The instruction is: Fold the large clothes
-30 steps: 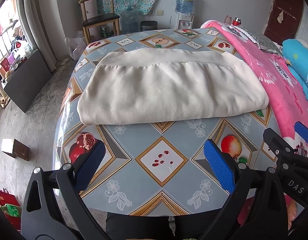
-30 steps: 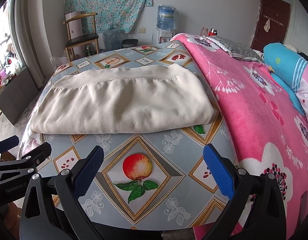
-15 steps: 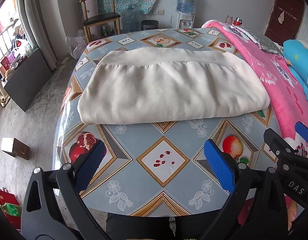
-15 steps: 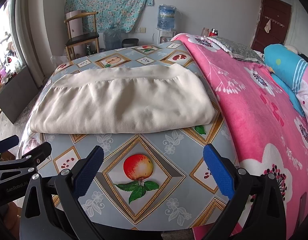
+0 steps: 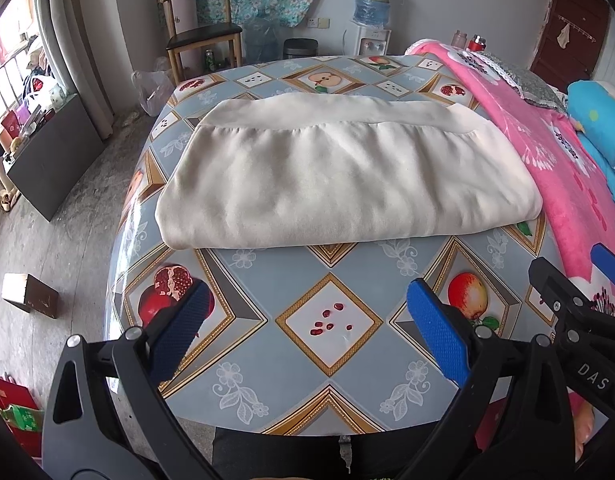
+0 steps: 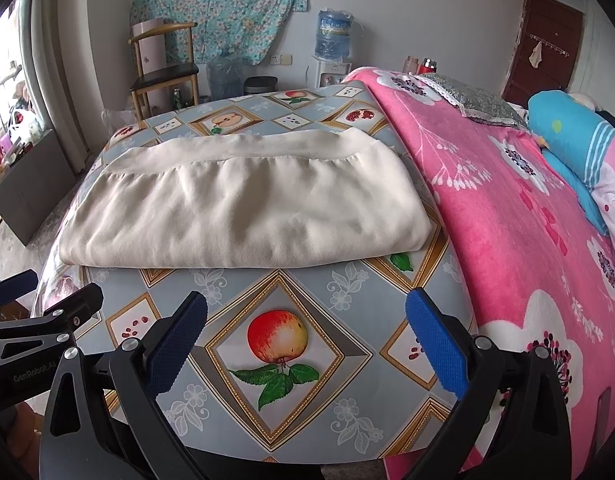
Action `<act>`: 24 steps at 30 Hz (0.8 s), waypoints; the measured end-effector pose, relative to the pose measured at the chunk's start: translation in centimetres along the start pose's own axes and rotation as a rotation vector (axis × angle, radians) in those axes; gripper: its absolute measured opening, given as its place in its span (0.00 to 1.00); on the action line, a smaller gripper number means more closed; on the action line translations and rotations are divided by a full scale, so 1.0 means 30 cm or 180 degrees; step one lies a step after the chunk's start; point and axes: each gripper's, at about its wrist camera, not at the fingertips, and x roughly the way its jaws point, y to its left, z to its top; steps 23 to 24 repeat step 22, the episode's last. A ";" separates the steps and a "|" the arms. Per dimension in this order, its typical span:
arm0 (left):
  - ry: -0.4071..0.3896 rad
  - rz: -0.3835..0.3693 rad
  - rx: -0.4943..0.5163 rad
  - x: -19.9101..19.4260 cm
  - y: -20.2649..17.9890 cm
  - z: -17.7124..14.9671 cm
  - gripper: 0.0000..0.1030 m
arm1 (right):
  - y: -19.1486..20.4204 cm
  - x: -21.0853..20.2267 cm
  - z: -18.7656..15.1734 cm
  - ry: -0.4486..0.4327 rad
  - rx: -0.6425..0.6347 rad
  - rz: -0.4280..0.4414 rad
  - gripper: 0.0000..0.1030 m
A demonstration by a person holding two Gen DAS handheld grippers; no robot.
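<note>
- Right now the cream garment (image 5: 347,180), folded into a wide flat rectangle w/ a smooth band along its far edge, lies across the middle of the table's fruit-print tablecloth (image 5: 327,320).
- Left gripper (image 5: 307,324) hovers over the near table edge, blue pads spread wide apart, nothing between them; garment's near fold sits well ahead of the tips, no contact.
- Right gripper (image 6: 307,328) same story: pads wide apart, empty, hanging above the apple print at the near edge, short of the cloth (image 6: 243,208).
- Both grippers side by side; each shows at the edge of the other's view.
- Garment's right end is just beside the pink floral blanket (image 6: 527,220); whether they touch can't be told.
- Blue pillow (image 6: 571,140) lies farther right on the blanket.
- Bkgd: wooden chair (image 5: 201,36) and water dispenser (image 5: 373,16) against the far wall, floral curtain (image 6: 219,4) hung behind, dark door (image 6: 547,44) at right.
- Small box (image 5: 29,294) on the floor left of the table.
</note>
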 end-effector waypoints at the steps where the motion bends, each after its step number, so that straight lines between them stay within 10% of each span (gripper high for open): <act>1: 0.0000 0.0000 0.0000 -0.001 0.000 -0.001 0.93 | 0.000 0.000 0.000 0.0001 0.0001 -0.0001 0.94; 24: 0.0006 -0.0005 -0.0003 0.002 0.007 0.003 0.93 | 0.002 0.007 0.007 -0.0007 -0.0007 -0.0004 0.94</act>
